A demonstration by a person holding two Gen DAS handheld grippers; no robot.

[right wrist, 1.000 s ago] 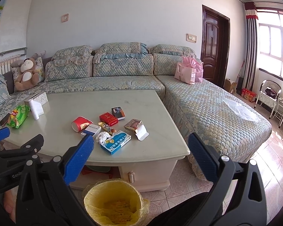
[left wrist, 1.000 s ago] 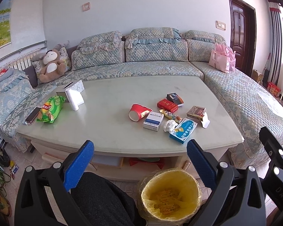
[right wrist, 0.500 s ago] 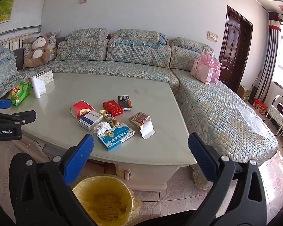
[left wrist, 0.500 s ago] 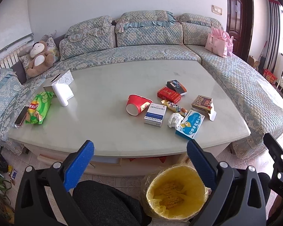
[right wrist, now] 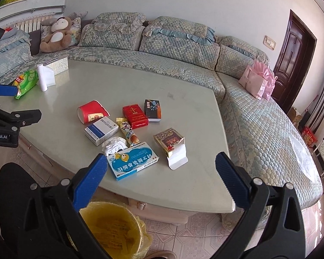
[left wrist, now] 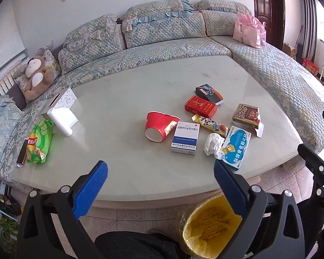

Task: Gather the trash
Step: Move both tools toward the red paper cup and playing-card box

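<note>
The right gripper point(right wrist: 161, 172), jaws open and empty like the left gripper point(left wrist: 161, 173), is hovering probably nearest the blue box point(right wrist: 132, 163), which is lying slantwise at the table's point(right wrist: 183, 190) near edge.

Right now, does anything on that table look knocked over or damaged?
Yes. The red paper cup lies tipped on its side, rim crushed. The brown box near the table edge is torn open, its flap hanging out. A crumpled tissue sits among the boxes.
</note>
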